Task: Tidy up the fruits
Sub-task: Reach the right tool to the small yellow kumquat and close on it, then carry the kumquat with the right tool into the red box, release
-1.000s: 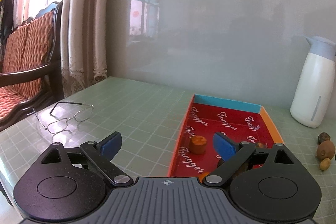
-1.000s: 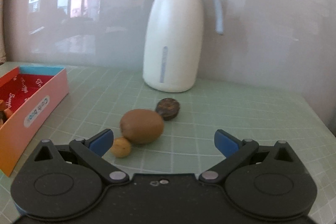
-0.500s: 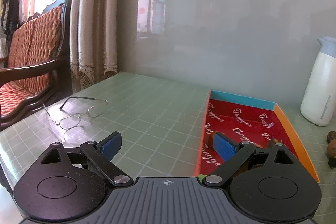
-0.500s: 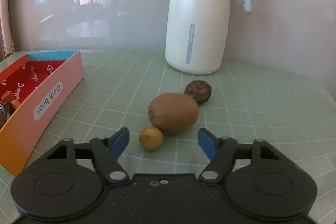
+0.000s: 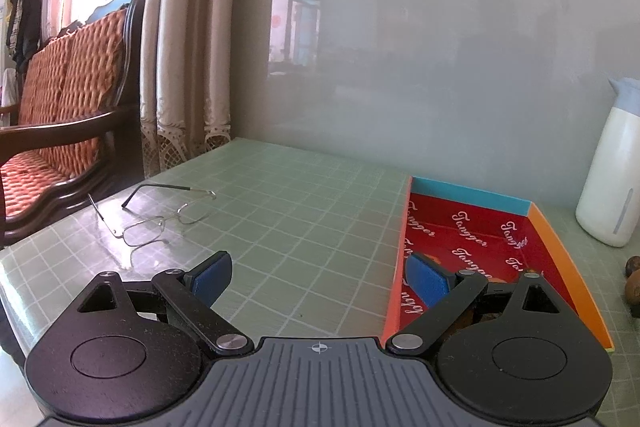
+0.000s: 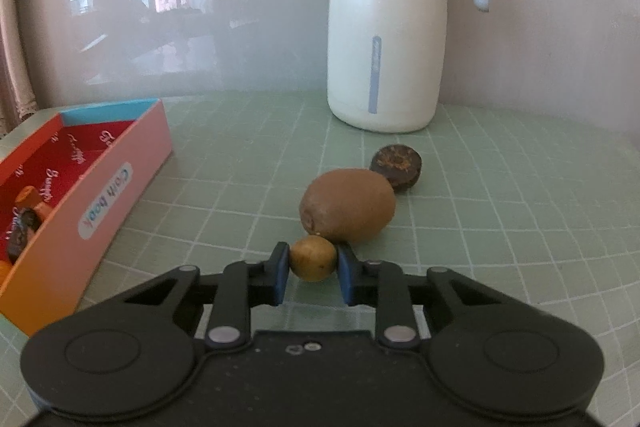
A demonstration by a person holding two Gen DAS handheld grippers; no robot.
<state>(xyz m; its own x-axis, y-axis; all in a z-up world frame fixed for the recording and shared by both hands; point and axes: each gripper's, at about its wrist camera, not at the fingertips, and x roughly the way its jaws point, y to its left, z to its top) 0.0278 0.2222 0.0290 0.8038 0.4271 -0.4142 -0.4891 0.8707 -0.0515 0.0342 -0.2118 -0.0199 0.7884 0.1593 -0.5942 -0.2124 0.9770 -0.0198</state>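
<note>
Pinching small tan fruit, right gripper, kiwi just behind

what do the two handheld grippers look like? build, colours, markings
Both match: the left gripper and the right gripper have black linkage arms with silver pivot pins, rounded black housings with circular recesses, and blue pads on the fingertips. The left's body is ribbed grey with a small crosshair mark. No cables, hands or sleeves show.

Count of things around the box

Beside the one box: three loose fruits, namely one kiwi, one small yellow-brown fruit and one dark round fruit; one white jug beyond; one pair of glasses on its far side
</note>
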